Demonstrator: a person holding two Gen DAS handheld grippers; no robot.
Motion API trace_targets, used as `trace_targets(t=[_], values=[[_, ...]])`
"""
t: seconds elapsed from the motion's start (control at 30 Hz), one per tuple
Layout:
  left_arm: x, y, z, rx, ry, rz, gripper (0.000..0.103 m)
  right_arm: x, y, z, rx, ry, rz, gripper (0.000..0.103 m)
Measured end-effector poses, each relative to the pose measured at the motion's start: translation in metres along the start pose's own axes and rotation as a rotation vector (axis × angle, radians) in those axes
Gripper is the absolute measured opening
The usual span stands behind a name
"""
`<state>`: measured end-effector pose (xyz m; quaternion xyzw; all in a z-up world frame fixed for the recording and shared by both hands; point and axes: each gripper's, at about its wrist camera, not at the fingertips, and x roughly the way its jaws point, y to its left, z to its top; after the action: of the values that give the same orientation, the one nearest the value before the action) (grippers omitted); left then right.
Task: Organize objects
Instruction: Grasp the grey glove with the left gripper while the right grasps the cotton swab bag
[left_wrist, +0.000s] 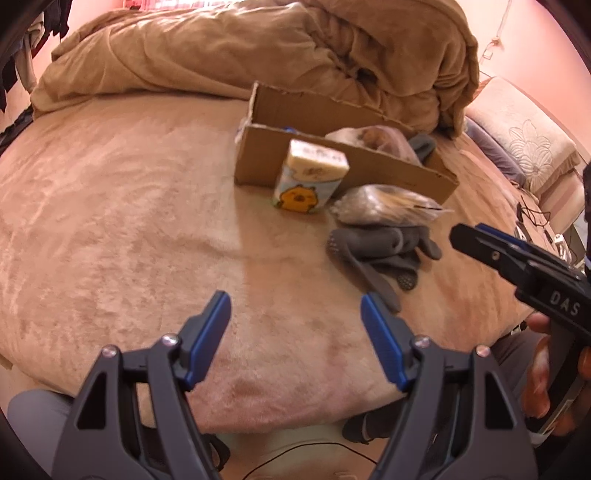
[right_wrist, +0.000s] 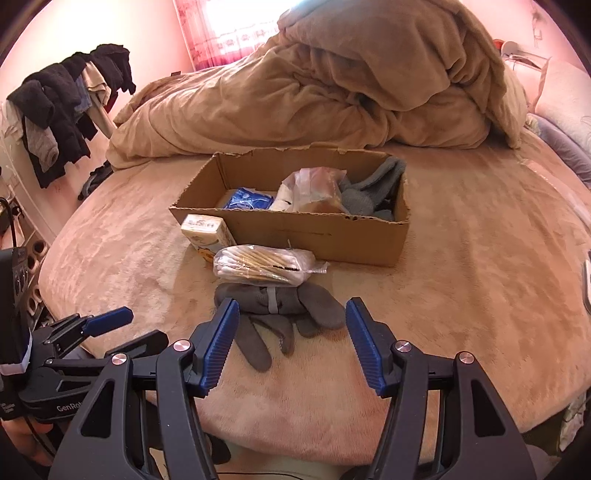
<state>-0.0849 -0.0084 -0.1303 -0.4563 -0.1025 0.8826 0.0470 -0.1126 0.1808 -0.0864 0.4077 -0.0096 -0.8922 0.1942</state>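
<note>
The cardboard box (right_wrist: 295, 229) looked matt, with torn, rough edges, and sat on a plush, velvety bedspread (right_wrist: 461, 295). The gray gloves (right_wrist: 284, 314) were knitted cloth; the bag of cotton swabs (right_wrist: 266, 264) was glossy clear plastic over wooden sticks.

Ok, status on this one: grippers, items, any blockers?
Left gripper and right gripper open, empty. Gloves, cotton swabs, tissue pack outside box. Nothing blocking.

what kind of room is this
Most likely a bedroom. The work surface is a bed with a plush cover, a rumpled duvet is heaped at its far side, a pillow lies at its head, and clothes hang on a rack by the wall.
</note>
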Motion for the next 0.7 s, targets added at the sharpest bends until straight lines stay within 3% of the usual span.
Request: trace_targets(t=[0.43,0.7], values=[[0.039,0.008,0.013,-0.030,0.022,-0.029,0.074,0.054,-0.010,0.015,0.014,0.046,0.036,0.062],[0.047,0.001,0.017,-0.047,-0.015,-0.085,0.087,0.065,-0.017,0.019,0.031,0.040,0.094,0.039]])
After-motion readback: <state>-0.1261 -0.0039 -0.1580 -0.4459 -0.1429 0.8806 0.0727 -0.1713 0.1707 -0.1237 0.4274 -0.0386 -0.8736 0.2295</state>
